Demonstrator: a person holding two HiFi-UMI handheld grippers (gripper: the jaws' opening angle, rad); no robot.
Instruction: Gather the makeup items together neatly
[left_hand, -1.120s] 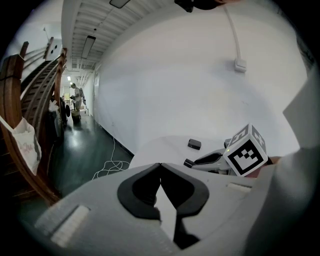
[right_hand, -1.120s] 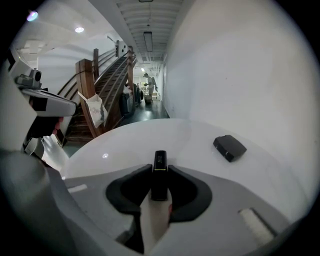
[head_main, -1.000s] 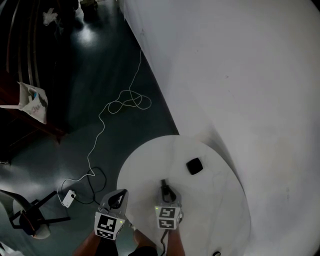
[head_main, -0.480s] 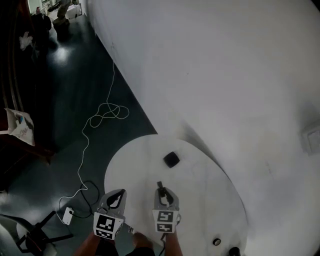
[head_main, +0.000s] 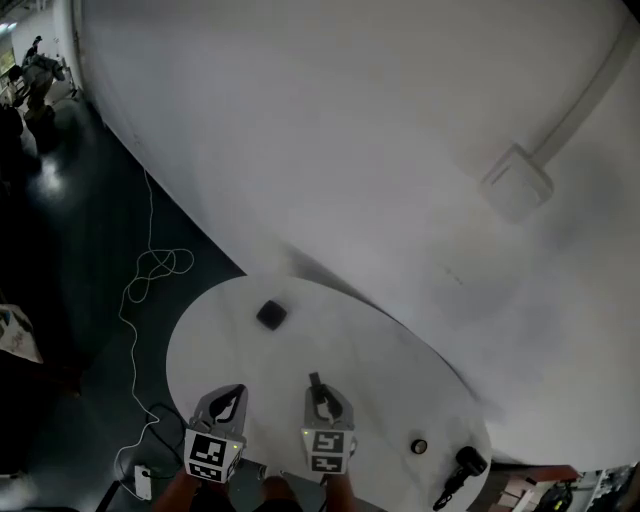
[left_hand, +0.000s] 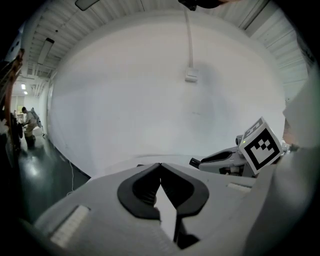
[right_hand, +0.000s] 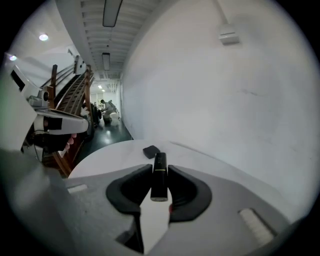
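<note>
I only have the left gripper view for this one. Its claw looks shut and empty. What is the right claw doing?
Observer: The right claw is shut on a slim black tube with a thin pale band. The tube sticks out forward past the claw tips.
Reviewer: Anything else on the table?
Observer: A small black square case lies flat on the round white table. It is ahead of the held tube and apart from it.
Reviewer: Is that all?
Observer: No. The head view shows a small round item and a dark elongated item near the table's right edge. They are close together and too small to identify.
</note>
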